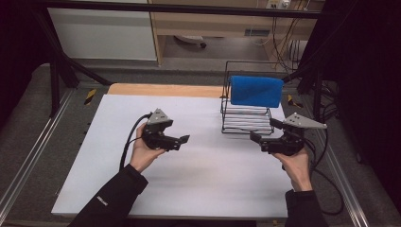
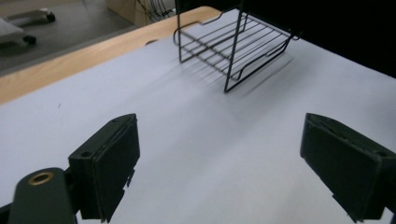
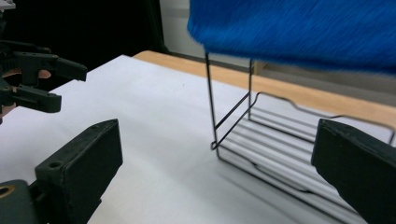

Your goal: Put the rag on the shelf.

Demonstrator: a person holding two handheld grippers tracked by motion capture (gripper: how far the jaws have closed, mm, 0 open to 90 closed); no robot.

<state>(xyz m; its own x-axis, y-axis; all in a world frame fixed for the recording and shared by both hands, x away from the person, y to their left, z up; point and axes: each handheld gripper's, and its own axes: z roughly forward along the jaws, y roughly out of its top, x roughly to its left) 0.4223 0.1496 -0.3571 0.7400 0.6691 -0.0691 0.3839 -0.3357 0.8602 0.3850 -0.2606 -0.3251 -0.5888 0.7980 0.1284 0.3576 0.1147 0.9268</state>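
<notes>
Both forearms enter low in the high view, the left gripper [image 1: 182,140] and right gripper [image 1: 263,130] held wide with nothing between the jaws. Draped over the top bar of the wire rack [image 1: 246,120], near the tabletop's [image 1: 203,184] far right corner, hangs the blue towel [image 1: 256,91], long axis left to right, folded edges pointing down. Judged best: withdraw low and level, clear of the rack's wires.
</notes>
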